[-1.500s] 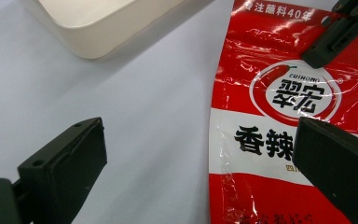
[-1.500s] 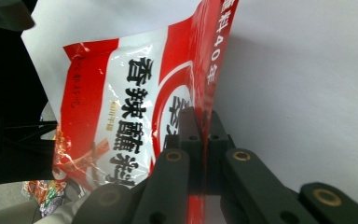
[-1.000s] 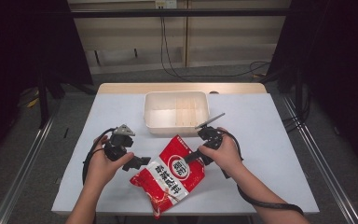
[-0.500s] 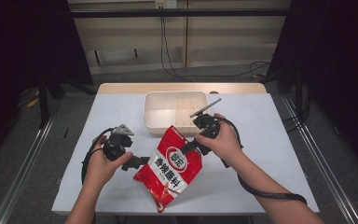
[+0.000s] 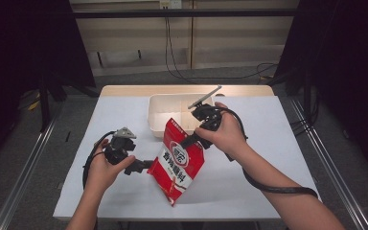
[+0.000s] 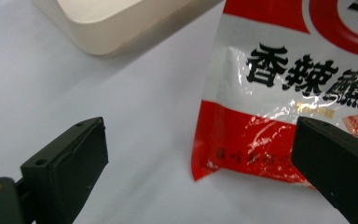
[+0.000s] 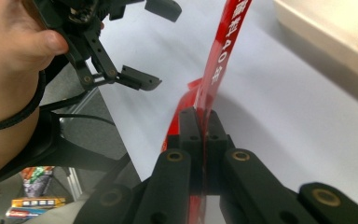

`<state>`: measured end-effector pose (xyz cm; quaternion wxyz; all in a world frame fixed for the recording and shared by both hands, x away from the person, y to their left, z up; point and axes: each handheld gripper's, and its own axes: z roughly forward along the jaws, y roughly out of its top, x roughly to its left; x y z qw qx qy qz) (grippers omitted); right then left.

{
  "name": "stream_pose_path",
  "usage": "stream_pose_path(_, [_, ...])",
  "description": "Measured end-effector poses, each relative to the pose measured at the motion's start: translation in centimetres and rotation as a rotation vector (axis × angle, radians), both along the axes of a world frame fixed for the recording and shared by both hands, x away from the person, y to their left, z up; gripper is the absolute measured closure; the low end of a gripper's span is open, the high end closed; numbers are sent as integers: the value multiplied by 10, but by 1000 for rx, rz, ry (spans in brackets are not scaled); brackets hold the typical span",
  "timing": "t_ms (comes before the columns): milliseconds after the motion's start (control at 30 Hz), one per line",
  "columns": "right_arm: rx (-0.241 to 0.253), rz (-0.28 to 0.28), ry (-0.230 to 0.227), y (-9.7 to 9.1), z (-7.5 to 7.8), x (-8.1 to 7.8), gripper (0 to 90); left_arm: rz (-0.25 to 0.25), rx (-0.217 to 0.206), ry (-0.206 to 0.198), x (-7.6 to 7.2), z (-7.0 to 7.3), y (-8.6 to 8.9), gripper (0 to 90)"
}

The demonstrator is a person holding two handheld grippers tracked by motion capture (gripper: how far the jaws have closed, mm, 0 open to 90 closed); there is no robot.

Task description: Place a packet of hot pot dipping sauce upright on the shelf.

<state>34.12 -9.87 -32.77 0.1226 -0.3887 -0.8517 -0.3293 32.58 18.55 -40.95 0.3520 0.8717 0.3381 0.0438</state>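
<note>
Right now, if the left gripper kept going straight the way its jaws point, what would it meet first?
Most likely the red snack bag. The left gripper is open and the bag's lower corner lies just ahead between its jaws; depth is hard to judge. The cream tray lies farther off.

Right gripper [image 7: 200, 122] had its jaws clamped tight together, held up high in the right hand [image 5: 228, 135] with the forearm reaching in from the lower right. Left gripper [image 6: 200, 154] sat low in the left hand [image 5: 104, 168], jaws spread wide apart.
</note>
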Motion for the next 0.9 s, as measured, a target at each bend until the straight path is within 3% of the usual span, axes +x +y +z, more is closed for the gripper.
stream_pose_path(367, [-38, 18, -63, 3, 31, 7, 900, 11, -10, -8, 0, 1, 1, 38])
stream_pose_path(500, [-75, 36, -99, 5, 40, 9, 900, 8, -12, -4, 0, 0, 1, 38])
stream_pose_path(667, [-92, 20, -122, 5, 50, 13, 900, 6, -11, -3, -1, 2, 1, 38])
stream_pose_path(900, [-74, -22, -132, 2, 61, 25, 900, 4, -14, -6, 0, 1, 1, 38])
